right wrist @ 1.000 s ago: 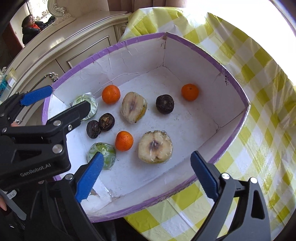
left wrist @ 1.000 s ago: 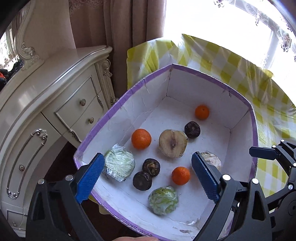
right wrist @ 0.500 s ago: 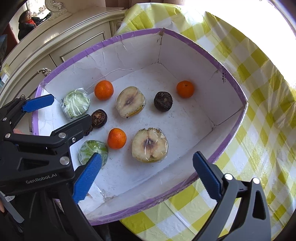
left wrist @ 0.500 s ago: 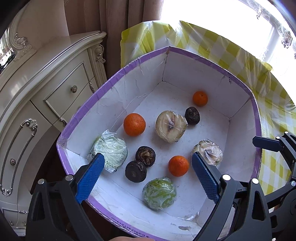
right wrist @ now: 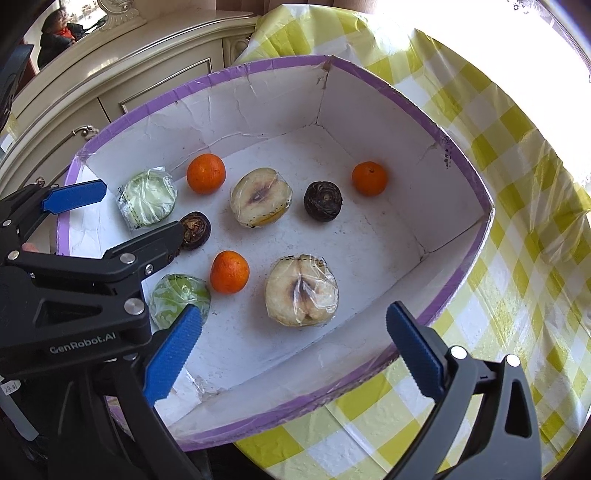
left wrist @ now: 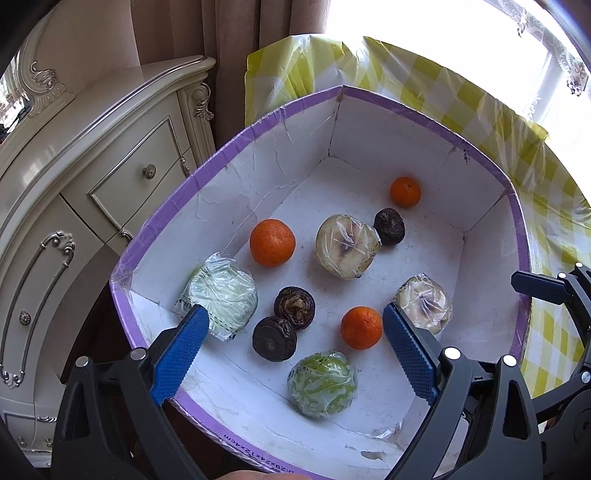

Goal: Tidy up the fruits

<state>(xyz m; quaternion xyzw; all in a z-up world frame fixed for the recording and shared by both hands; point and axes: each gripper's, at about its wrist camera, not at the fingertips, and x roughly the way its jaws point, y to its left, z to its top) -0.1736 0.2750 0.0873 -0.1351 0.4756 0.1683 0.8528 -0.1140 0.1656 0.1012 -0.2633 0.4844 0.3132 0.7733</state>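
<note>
A white box with a purple rim (left wrist: 236,136) holds loose fruit. Inside lie three oranges (left wrist: 272,242), two wrapped apple halves (left wrist: 347,246), three dark wrinkled fruits (left wrist: 389,226) and two wrapped green halves (left wrist: 322,384). My left gripper (left wrist: 293,312) hovers open over the box's near left part, above a pair of dark fruits (left wrist: 274,338), gripping nothing. My right gripper (right wrist: 294,310) hangs above the near apple half (right wrist: 301,291), its jaws opening wide with nothing pressed between them. In the right wrist view the left gripper (right wrist: 138,208) partly hides one dark fruit.
The box sits on a yellow checked tablecloth (right wrist: 517,258) under clear plastic. A cream dresser with drawers (left wrist: 110,166) stands close on the left, and a curtain (left wrist: 221,33) hangs behind. A person (right wrist: 55,33) shows in a mirror far back.
Both views have shifted slightly, so the box sits fuller in frame. The right gripper's jaws have spread a little wider. No fruit has moved.
</note>
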